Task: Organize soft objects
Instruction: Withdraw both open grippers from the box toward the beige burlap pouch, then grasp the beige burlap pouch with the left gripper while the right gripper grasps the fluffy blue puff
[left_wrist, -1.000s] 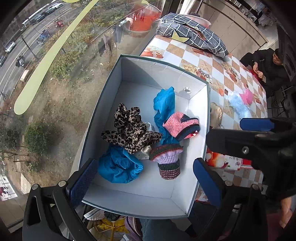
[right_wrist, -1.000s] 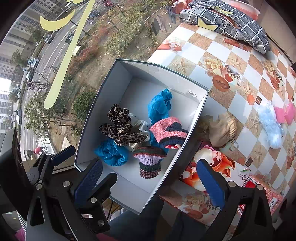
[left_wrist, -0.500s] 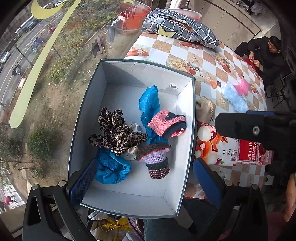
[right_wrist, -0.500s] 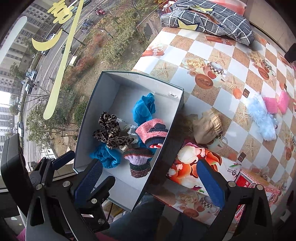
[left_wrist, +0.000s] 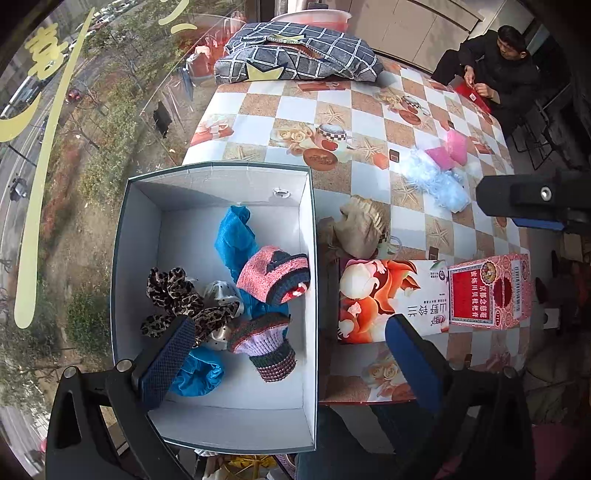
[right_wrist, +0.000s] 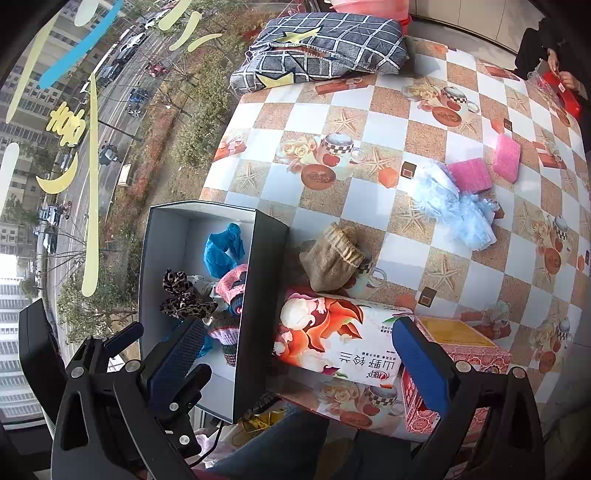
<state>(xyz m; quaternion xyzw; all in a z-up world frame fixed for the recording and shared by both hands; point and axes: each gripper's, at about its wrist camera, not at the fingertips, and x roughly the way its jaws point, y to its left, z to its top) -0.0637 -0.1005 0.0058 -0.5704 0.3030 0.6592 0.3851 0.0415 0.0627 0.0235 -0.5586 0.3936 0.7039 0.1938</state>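
At far left, a window (left_wrist: 66, 184) giving onto a street with cars and trees. Against it, at the bench's left edge, an open box (left_wrist: 122, 258) with white interior and dark outer walls, holding soft objects: leopard-print scrunchie (left_wrist: 168, 291), white perforated item (left_wrist: 218, 293) partly buried beneath it, blue cloth (left_wrist: 234, 236) along the middle, second blue bundle (left_wrist: 201, 371) at the near end, pink knitted hat (left_wrist: 271, 275) with dark band against the right wall, purple knitted hat (left_wrist: 266, 338) with striped cuff just in front of it. Left gripper (left_wrist: 288, 358) hangs above the near end of the box, jaws wide, nothing between them. Just beside the box's right wall, on the checked bench (right_wrist: 369, 125), a tan drawstring pouch (right_wrist: 332, 260), touching the floral carton (right_wrist: 332, 332) lying in front of it. Right gripper (right_wrist: 299, 362) is above that carton, jaws wide, empty. Right of the carton, a red patterned box (left_wrist: 489, 291). Farther right and back, a pale blue fluffy cloth (right_wrist: 454, 203) with two pink sponges (right_wrist: 469, 175) touching or just beside it. At the bench's far end, a grey checked cushion (right_wrist: 325, 48). At far right rear, a seated person in dark clothing (left_wrist: 506, 62).
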